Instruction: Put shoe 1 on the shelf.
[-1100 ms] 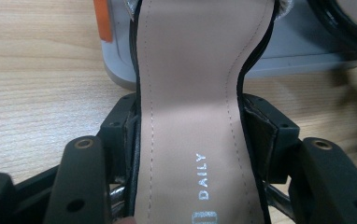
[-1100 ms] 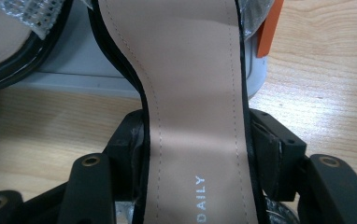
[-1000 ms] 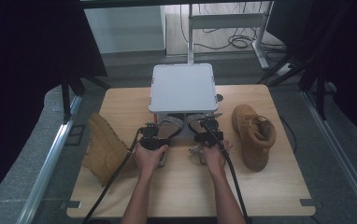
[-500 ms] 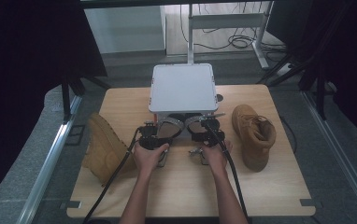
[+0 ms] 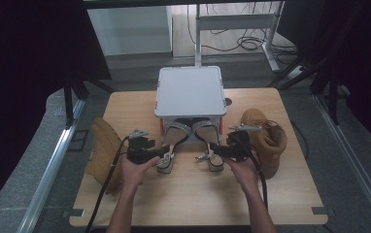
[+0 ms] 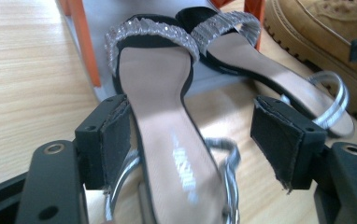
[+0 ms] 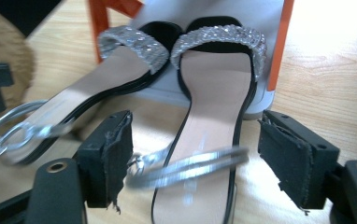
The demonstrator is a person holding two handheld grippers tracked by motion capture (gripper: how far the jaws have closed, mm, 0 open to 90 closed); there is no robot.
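Note:
A pair of black sandals with glittering toe straps lies in front of me, toes on the low grey board under the small white rack. The left sandal has its heel between the open jaws of my left gripper; the left gripper view shows that sandal with gaps to the pads. The right sandal lies the same way in my right gripper, its silver ankle strap loose between the open gripper. Both pairs of jaws have just been opening.
One tan boot lies on its side at the table's left. The other tan boot stands at the right, close behind my right hand. The rack has orange legs. Bare wooden tabletop stretches toward the near edge.
Both hands have drawn back from the rack toward the near edge and risen a little. The jaws now stand wider around the sandal heels. The sandals stay in place.

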